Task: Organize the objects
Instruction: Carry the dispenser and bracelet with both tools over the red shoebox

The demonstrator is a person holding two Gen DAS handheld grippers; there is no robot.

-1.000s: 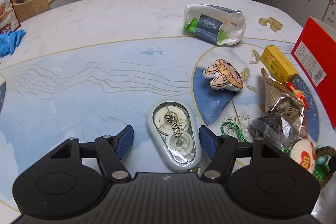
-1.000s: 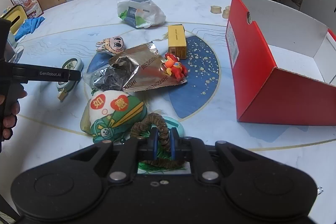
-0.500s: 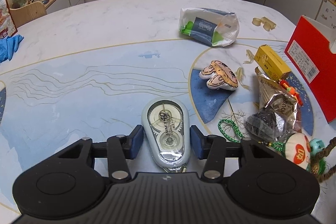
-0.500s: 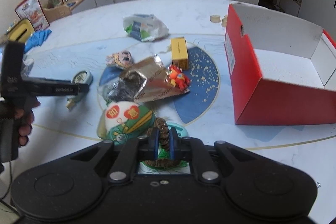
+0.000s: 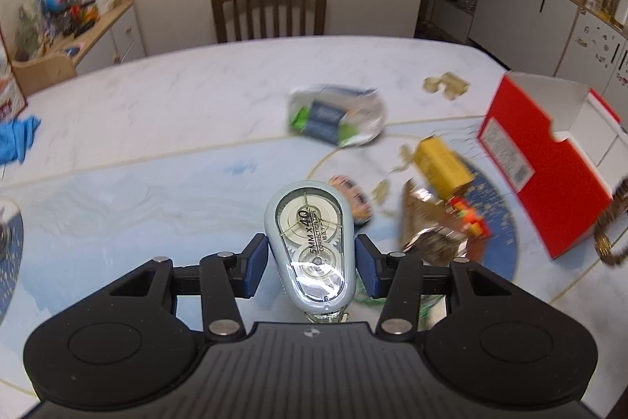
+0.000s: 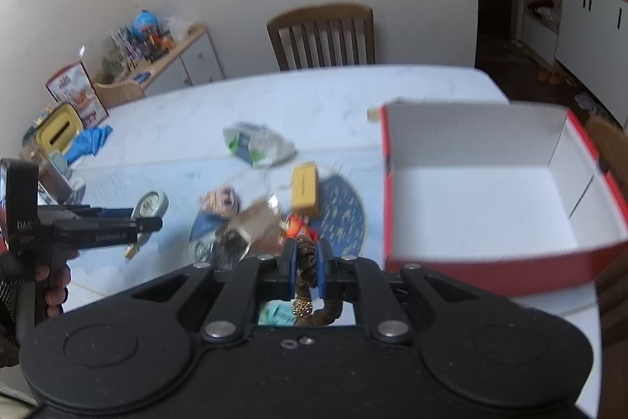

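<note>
Left gripper (image 5: 312, 264) has the pale grey-blue teardrop-shaped correction tape dispenser (image 5: 310, 246) clamped between its blue pads (image 5: 256, 264), one pad pressed to each flank, and the dispenser is up off the table, rounded end pointing away from the camera. From the right wrist camera the same dispenser (image 6: 151, 205) shows ahead of the left tool's black body, clear of the tabletop.

Over on the right, the right gripper (image 6: 305, 262) is closed tight on a brown braided cord loop with a gold bead (image 6: 306, 275); the cord runs between the two blue pads and curls down beneath them. That loop also dangles at the far right edge of the left view (image 5: 612, 222).

Just beyond the right gripper sits the open red cardboard box with a white interior (image 6: 490, 262), standing on the white and blue patterned table (image 5: 157, 128).

Left on the table, in a loose cluster: a yellow rectangular carton (image 6: 305, 189), a crumpled silver and brown foil packet (image 6: 251, 226) touching a small red and orange toy figure (image 6: 300, 224), a little plush face (image 6: 221, 201), and farther back a clear plastic bag with green and blue contents (image 5: 337, 120). All blurred, so finer detail can't be read.
</note>
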